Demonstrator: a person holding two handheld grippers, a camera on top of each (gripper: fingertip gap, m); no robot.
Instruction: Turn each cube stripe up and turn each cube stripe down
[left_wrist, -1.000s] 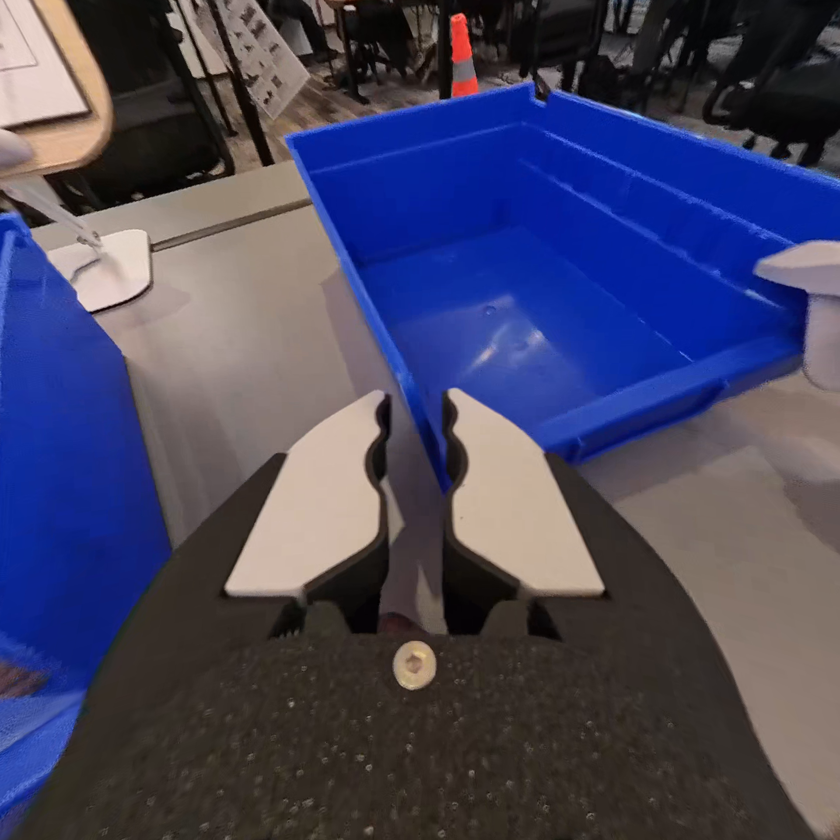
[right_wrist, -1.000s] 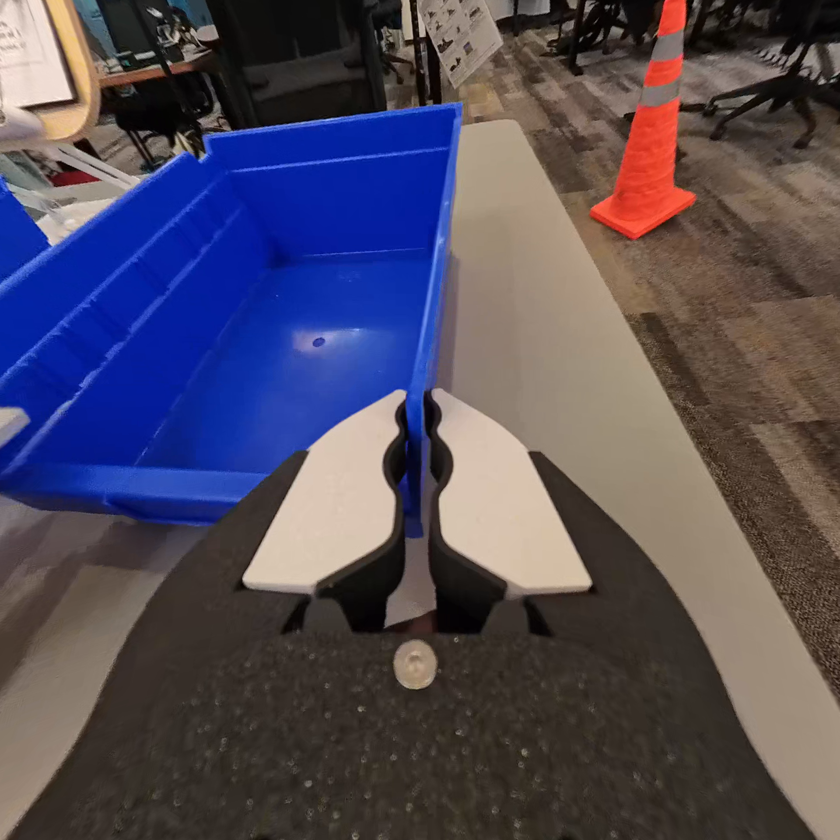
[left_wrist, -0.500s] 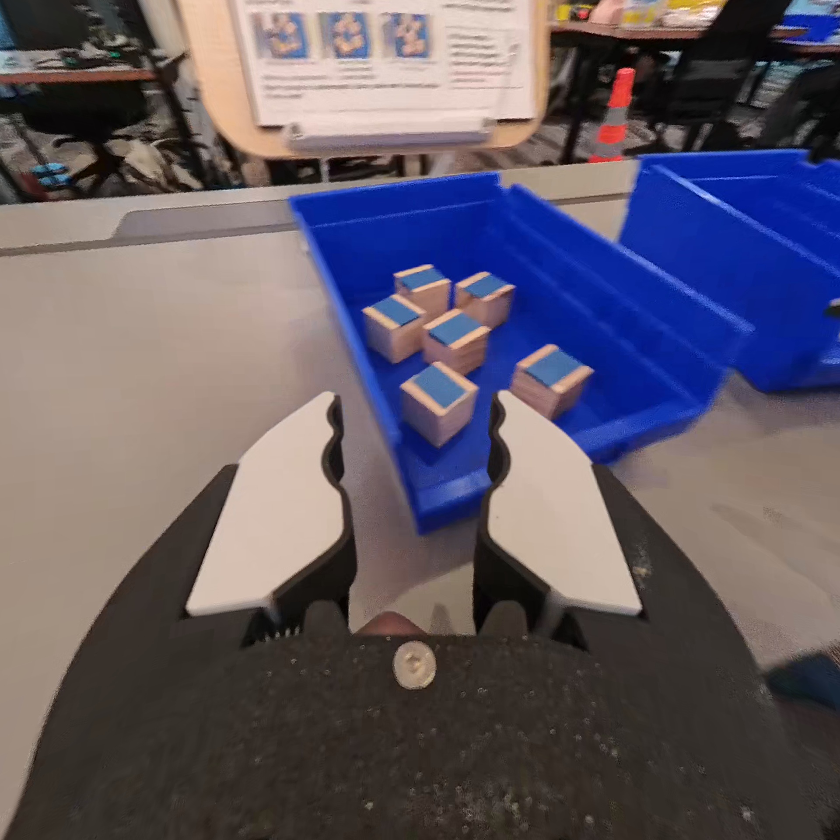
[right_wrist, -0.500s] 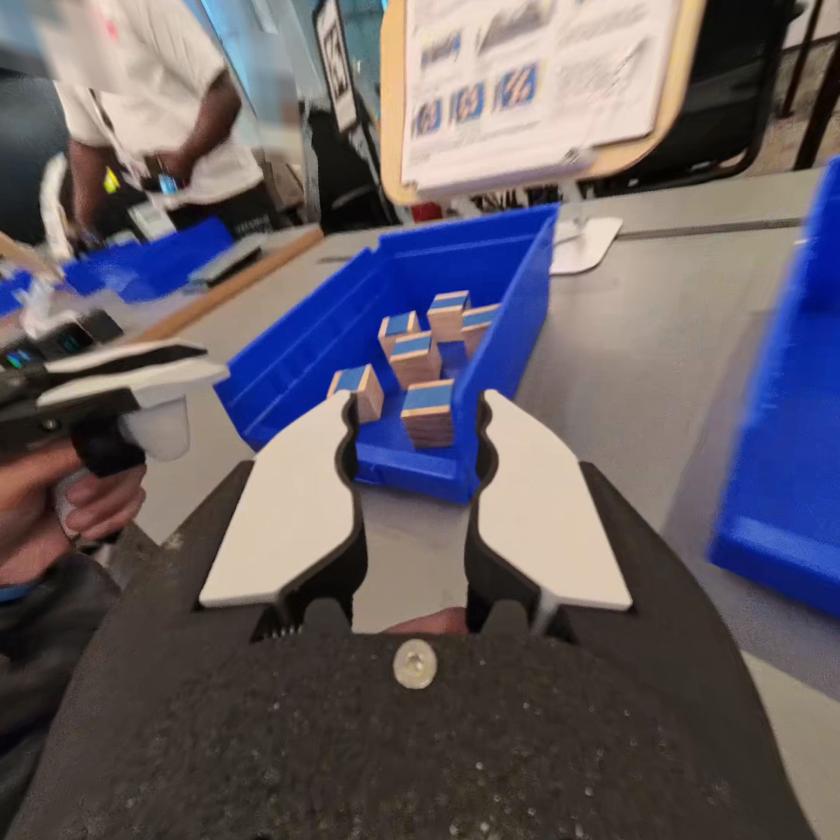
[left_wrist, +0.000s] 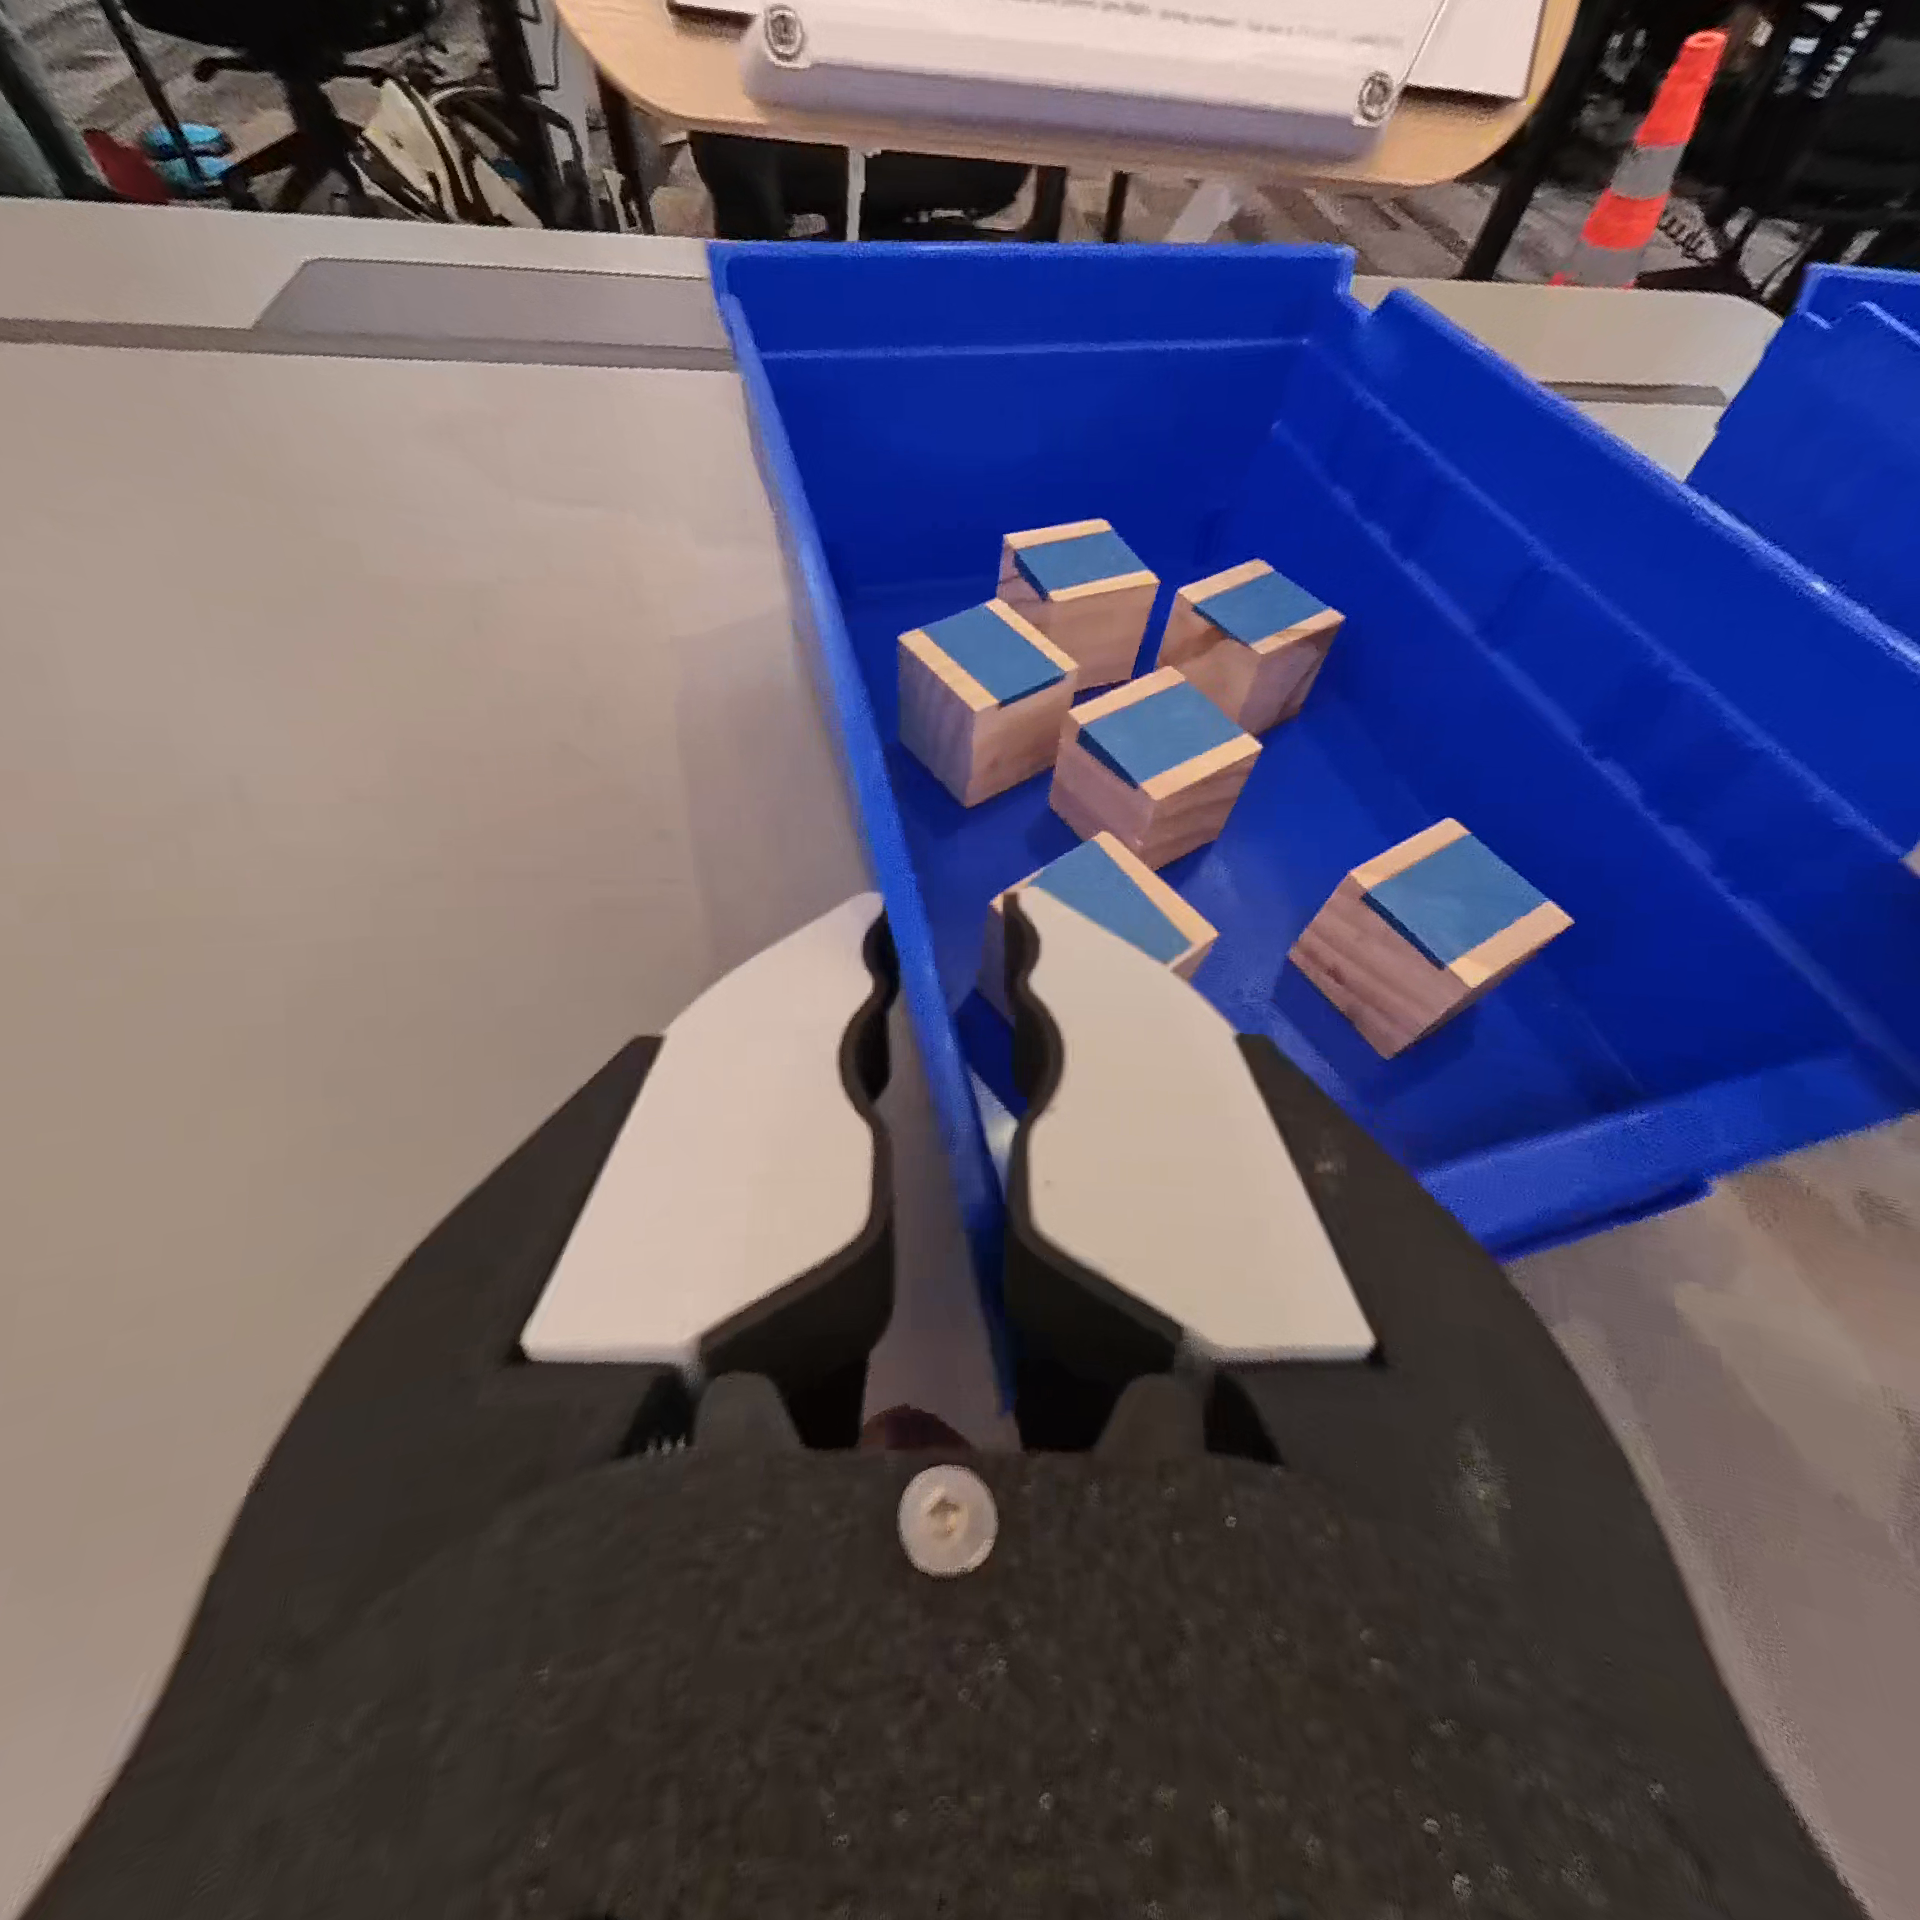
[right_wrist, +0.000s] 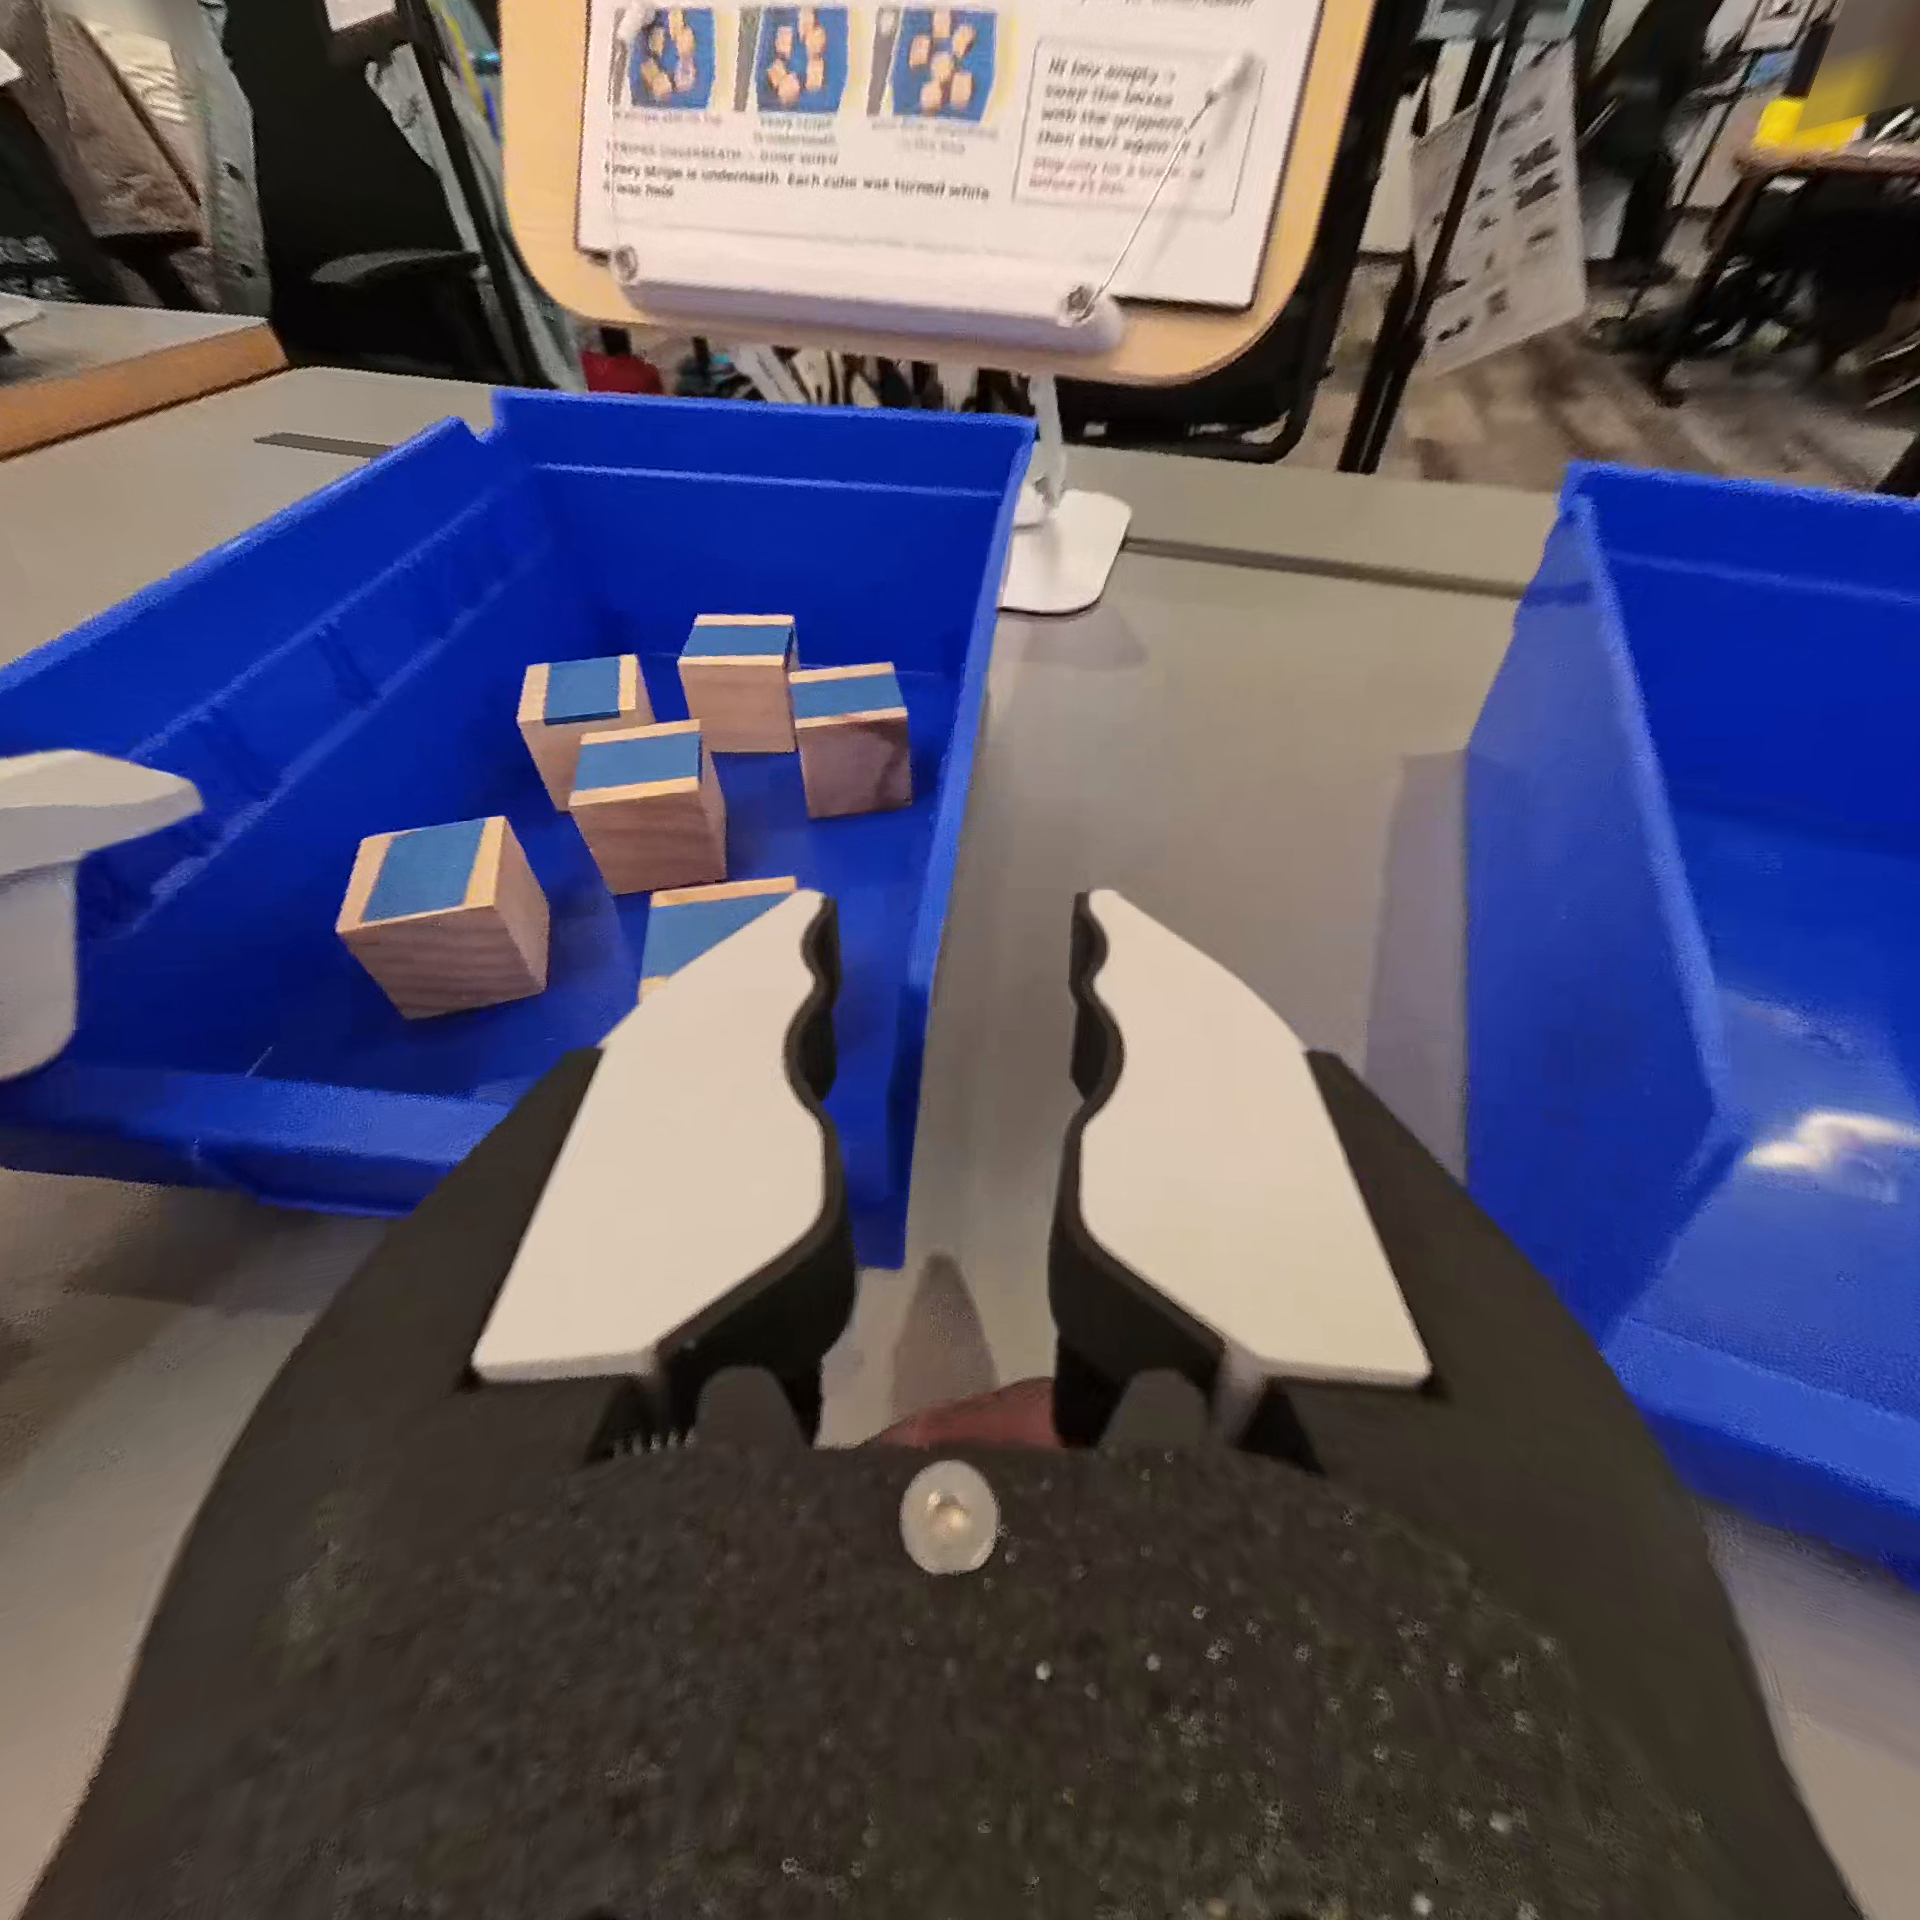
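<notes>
Six small wooden cubes (left_wrist: 1148, 764) with blue stripes facing up sit in the open blue plastic bin (left_wrist: 1558, 665). The left gripper (left_wrist: 943, 935) pinches the bin's left wall; the right gripper (right_wrist: 951, 914) gapes, straddling its right wall.

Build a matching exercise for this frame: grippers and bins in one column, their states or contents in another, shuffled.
Column 1
1. left gripper
2. right gripper
3. near bin
4. far bin

Column 2
A. holds six wooden cubes, blue stripes up
B. jaws wide apart, one finger on each side of the near bin's right wall
C. no cubes in the part that shows
D. jaws nearly closed, with the near bin's left wall between them

Pairs: 1-D, 2-B, 3-A, 4-C
</notes>
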